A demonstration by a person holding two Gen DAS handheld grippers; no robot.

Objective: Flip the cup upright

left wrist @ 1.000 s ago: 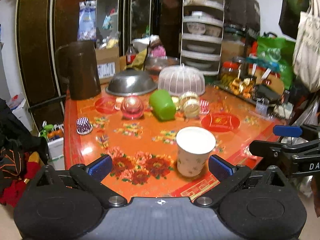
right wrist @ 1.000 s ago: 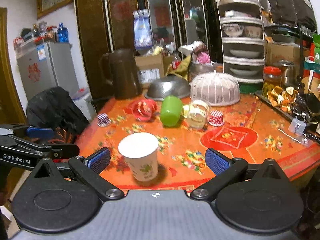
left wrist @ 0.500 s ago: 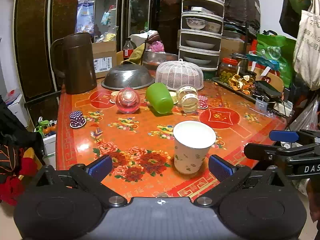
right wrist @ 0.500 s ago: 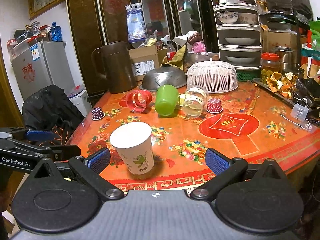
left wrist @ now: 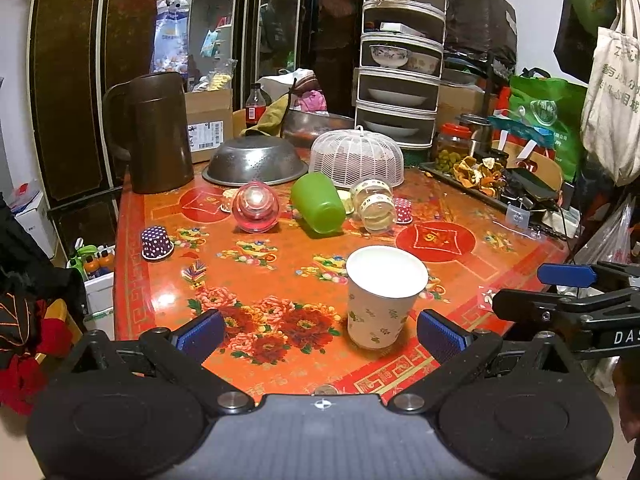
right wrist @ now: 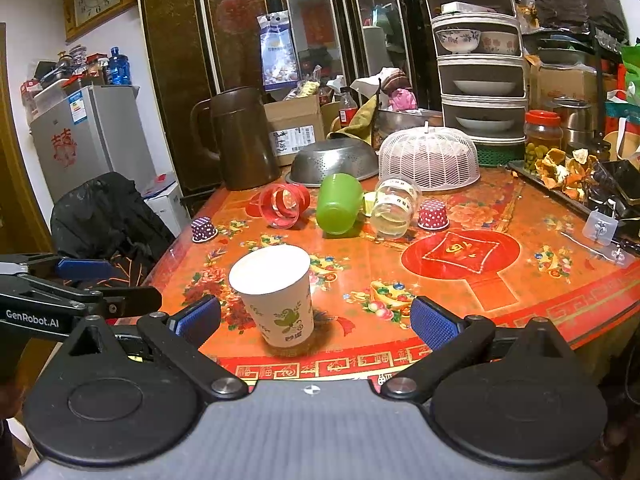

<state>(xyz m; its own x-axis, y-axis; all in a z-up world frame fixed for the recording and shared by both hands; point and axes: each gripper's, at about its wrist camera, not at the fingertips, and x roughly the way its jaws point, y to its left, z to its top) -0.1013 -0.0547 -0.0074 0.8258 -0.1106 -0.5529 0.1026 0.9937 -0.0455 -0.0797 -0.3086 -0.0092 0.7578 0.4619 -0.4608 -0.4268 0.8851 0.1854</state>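
Both grippers nearer paper cup (left wrist: 380,300)

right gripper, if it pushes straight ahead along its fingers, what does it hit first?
Probably nothing close: the right gripper is open, and the paper cup stands left of its centre line. Beyond is bare table. Depth is uncertain.

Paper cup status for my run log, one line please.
paper cup: upright on table | left gripper: open | right gripper: open

My right gripper (left wrist: 568,280) cut off by right frame edge in left wrist view, lettering ending at "DAS". My left gripper (right wrist: 80,276) runs off left edge in right wrist view. Paper cup (left wrist: 382,296) interior unreadable (plain white glare). Box (left wrist: 210,124) label text too small.
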